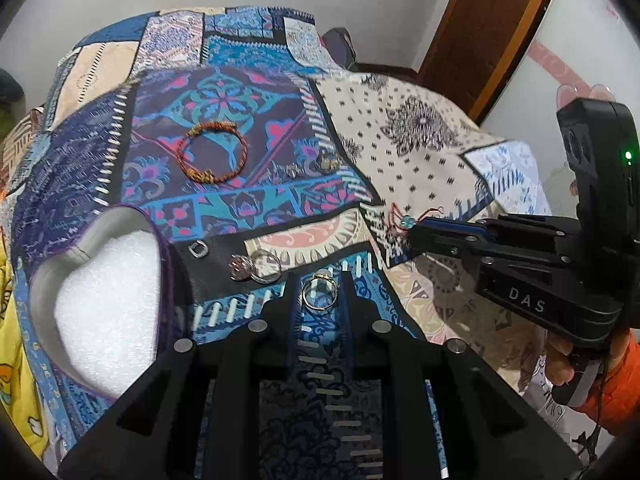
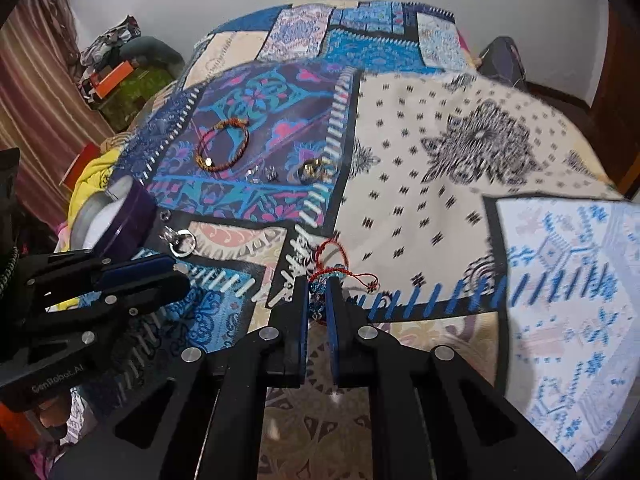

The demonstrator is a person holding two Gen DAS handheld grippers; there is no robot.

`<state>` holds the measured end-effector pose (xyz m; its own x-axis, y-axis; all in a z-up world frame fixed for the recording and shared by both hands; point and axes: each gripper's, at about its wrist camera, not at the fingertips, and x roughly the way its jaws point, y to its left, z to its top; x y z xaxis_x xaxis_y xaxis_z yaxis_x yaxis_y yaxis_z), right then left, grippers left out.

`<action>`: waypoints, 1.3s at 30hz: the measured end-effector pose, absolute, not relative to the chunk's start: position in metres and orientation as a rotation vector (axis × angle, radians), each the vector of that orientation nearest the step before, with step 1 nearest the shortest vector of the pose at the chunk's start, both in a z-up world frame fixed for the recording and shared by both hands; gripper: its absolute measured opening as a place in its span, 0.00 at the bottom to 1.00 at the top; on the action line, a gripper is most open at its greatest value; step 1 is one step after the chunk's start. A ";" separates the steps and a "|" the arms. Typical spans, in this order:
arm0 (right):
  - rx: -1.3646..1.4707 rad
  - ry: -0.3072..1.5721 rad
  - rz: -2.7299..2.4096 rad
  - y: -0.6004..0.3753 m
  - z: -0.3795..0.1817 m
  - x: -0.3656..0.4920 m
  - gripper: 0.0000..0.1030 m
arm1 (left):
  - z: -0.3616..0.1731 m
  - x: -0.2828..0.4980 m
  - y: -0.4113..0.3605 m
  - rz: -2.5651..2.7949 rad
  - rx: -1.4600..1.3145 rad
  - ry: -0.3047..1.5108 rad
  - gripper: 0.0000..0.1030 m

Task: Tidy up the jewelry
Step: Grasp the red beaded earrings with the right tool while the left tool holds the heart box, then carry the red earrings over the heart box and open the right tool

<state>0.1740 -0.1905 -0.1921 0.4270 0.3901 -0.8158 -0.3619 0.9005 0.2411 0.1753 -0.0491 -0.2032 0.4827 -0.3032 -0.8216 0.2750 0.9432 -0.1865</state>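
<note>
My left gripper [image 1: 319, 280] is shut on a thin gold ring [image 1: 319, 293], held between its fingertips just above the patterned bedspread. My right gripper [image 2: 318, 288] is shut on a red cord bracelet with blue beads [image 2: 328, 270]; it also shows in the left wrist view [image 1: 404, 222]. A heart-shaped purple jewelry box [image 1: 104, 292] with a white foam lining lies open at the left; its purple wall shows in the right wrist view [image 2: 128, 216]. A braided red-orange bracelet [image 1: 212, 154] lies farther back.
Two silver rings [image 1: 256, 268] and a small square buckle [image 1: 198, 249] lie beside the box. Small rings and a gold piece [image 1: 320, 164] lie further back. The patchwork bedspread [image 1: 420, 152] covers the bed; wall and a wooden door frame [image 1: 480, 32] stand behind.
</note>
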 end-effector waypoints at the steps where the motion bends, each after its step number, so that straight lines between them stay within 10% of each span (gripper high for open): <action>1: 0.032 1.022 0.470 -0.190 -0.190 0.173 0.07 | -0.200 0.174 -0.048 -0.349 -0.032 0.998 0.17; 39: -0.001 0.787 0.730 -0.075 -0.094 0.153 0.07 | -0.122 0.135 0.073 -0.120 -0.118 0.758 0.17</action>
